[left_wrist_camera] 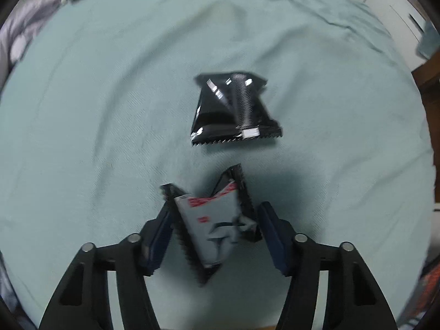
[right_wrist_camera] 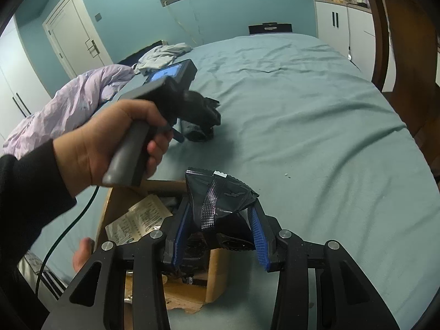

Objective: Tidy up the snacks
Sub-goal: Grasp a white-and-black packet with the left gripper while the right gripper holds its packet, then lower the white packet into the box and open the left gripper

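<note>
Step in hand: gathering loose snack packets off the bed for the cardboard box at lower centre of the right wrist view; judged about midway, with 2 packets gripped or nearly so and 1 not yet collected
Left gripper: lower centre of the left wrist view, pointing down at the sheet; jaws straddling a grey packet; left pad touching its toothed edge, right pad just beside it; full clamp cannot be told, so counted as apart for now
Right gripper: lower centre of the right wrist view; blue pads clamped on a black packet, held over the box's far rim
Grey packet: grey face with red print, black saw-tooth seams; buckled into a V between the jaws; somewhat blurred
Black packet: glossy foil, ribbed seam down the middle, white tag at the top edge; creased where pinched
Spare packet: centre of the left wrist view, flat on the sheet, well apart from the jaws; black, shiny, toothed lower seam
Box contents: 1 pale printed packet visible at lower left; rest hidden by the gripper
Next move calls for: firm squeeze on the grey packet before lifting; lowering the black packet into the box before release
Risk: slippery foil sliding out of a loose pinch
</note>
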Demonstrator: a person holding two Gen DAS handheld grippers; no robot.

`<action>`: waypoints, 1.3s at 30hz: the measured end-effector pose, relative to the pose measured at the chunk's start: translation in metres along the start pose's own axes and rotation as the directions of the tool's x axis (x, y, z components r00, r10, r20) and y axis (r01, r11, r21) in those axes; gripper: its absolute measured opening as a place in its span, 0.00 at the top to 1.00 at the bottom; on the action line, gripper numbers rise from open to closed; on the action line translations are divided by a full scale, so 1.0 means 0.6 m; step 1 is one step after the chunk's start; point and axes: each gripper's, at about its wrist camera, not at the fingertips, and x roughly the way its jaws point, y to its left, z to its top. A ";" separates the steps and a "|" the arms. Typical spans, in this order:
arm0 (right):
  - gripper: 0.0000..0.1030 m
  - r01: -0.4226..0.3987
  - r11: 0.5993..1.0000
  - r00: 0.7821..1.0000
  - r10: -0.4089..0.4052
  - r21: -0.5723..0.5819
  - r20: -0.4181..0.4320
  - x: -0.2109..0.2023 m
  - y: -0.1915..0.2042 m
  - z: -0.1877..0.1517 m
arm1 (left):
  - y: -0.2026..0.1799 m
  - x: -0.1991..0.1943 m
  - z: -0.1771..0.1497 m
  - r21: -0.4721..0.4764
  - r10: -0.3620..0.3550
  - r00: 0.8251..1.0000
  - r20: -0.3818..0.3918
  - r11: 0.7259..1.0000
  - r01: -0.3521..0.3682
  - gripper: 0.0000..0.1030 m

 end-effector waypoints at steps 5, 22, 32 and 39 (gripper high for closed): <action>0.61 0.003 1.000 1.000 -0.003 0.019 -0.001 0.007 -0.005 0.003 | -0.018 -0.027 -0.033 0.072 0.016 0.999 0.047 0.997 -0.019 0.68; 0.61 0.031 1.000 0.999 -0.031 -0.001 0.044 -0.022 0.019 -0.016 | 0.053 -0.347 -0.284 0.288 0.028 0.901 0.432 0.943 -0.168 0.69; 0.61 0.059 0.997 0.998 -0.058 -0.058 0.012 -0.008 0.043 -0.019 | 0.052 -0.294 -0.390 0.381 -0.124 0.944 0.306 0.924 -0.003 0.69; 0.61 0.051 0.997 0.999 -0.050 -0.058 0.013 -0.003 0.043 -0.015 | 0.026 -0.208 -0.387 0.429 -0.140 0.966 0.219 0.903 0.034 0.68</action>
